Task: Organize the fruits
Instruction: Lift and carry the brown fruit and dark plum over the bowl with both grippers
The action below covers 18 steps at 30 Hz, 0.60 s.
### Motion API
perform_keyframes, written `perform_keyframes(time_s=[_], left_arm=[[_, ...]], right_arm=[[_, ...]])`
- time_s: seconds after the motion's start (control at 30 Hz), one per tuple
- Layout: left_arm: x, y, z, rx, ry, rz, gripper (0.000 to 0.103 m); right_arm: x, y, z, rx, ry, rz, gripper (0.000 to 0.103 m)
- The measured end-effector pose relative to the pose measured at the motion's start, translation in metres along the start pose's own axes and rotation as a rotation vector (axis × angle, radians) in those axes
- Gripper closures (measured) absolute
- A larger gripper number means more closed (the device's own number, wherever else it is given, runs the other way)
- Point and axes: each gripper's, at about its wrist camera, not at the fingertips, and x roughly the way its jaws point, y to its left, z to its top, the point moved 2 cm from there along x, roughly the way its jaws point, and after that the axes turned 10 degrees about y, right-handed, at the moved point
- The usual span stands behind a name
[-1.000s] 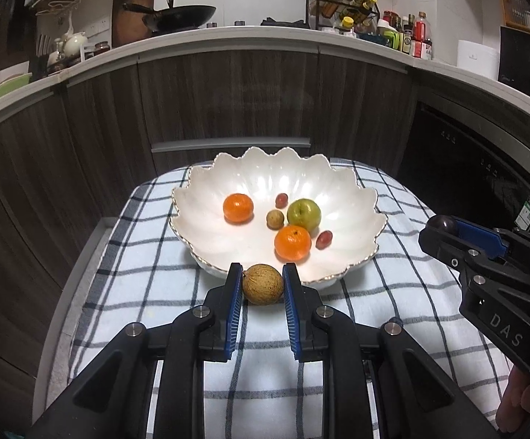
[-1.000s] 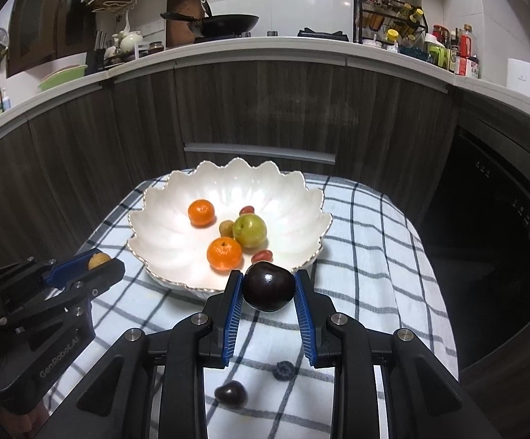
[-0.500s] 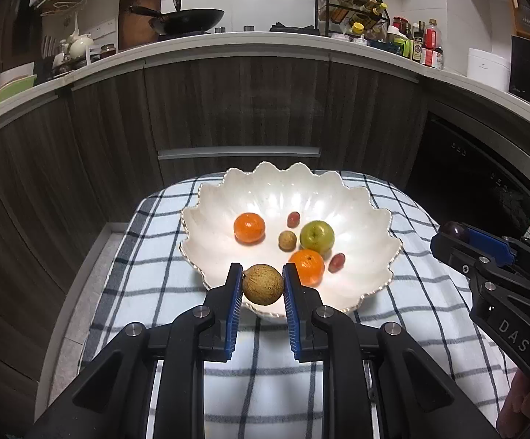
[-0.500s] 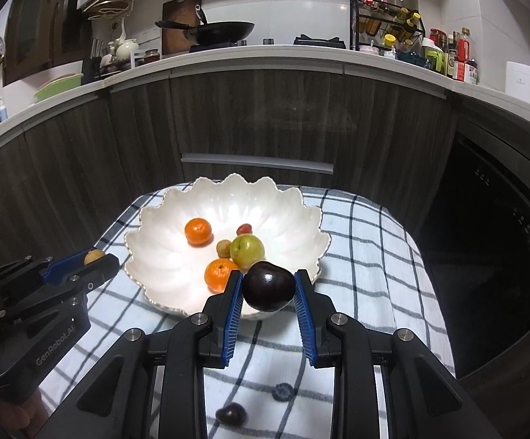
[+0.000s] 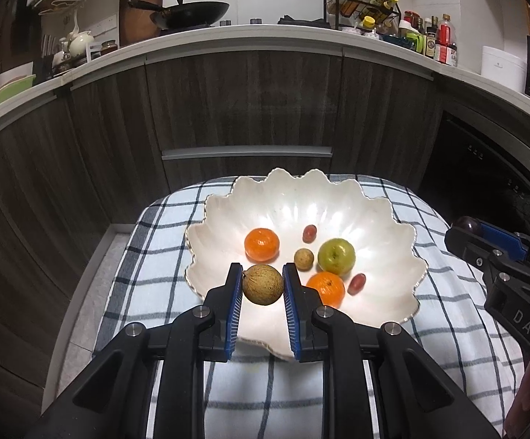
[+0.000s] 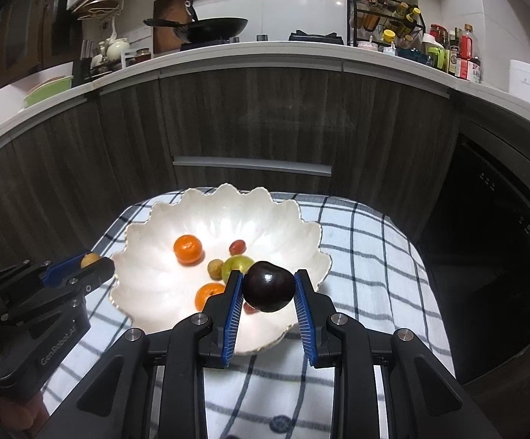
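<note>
Left wrist view first: one white scalloped bowl (image 5: 393, 219) sits on a checked cloth (image 5: 148, 256), and inside it I count six fruits. That's two tangerines (image 5: 261, 244), one green apple (image 5: 336, 256), one small tan round fruit (image 5: 303, 258) and two reddish grapes (image 5: 309, 233). The left gripper (image 5: 263, 285) is closed down tight on a seventh fruit, a brown rough-skinned round fruit (image 5: 263, 284), blue pads pressing both sides, hanging just over the bowl's near rim. Off to the right, the right gripper (image 5: 464, 227) comes in from the side with something dark at its tip. Cloth shows bare on the bowl's left and right; the dark wood cabinet fronts (image 5: 246, 102) stand just behind the bowl's far edge.

Over to the right wrist view: same bowl (image 6: 148, 256), same fruit inside, though here the held fruit hides part of the apple and one grape. The right gripper (image 6: 268, 291) is clamped on one dark purple plum (image 6: 268, 286), narrowly parted to fit it, pads touching both flanks, above the bowl's near right rim. The left gripper (image 6: 94, 265) shows at the left, holding its brown fruit beside the bowl's left edge. One small dark fruit (image 6: 280, 423) lies on the cloth below the fingers. Open cloth runs to the right, up to the black appliance front (image 6: 503, 256).
</note>
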Motion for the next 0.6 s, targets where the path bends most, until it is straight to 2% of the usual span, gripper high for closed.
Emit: perform_keyframes(time_s=[0.6], left_arm=[[0.045, 0.009, 0.034, -0.003, 0.027, 0.027, 0.080]], right_arm=[[0.049, -0.014, 0.038, 0.030, 0.028, -0.023, 0.073]])
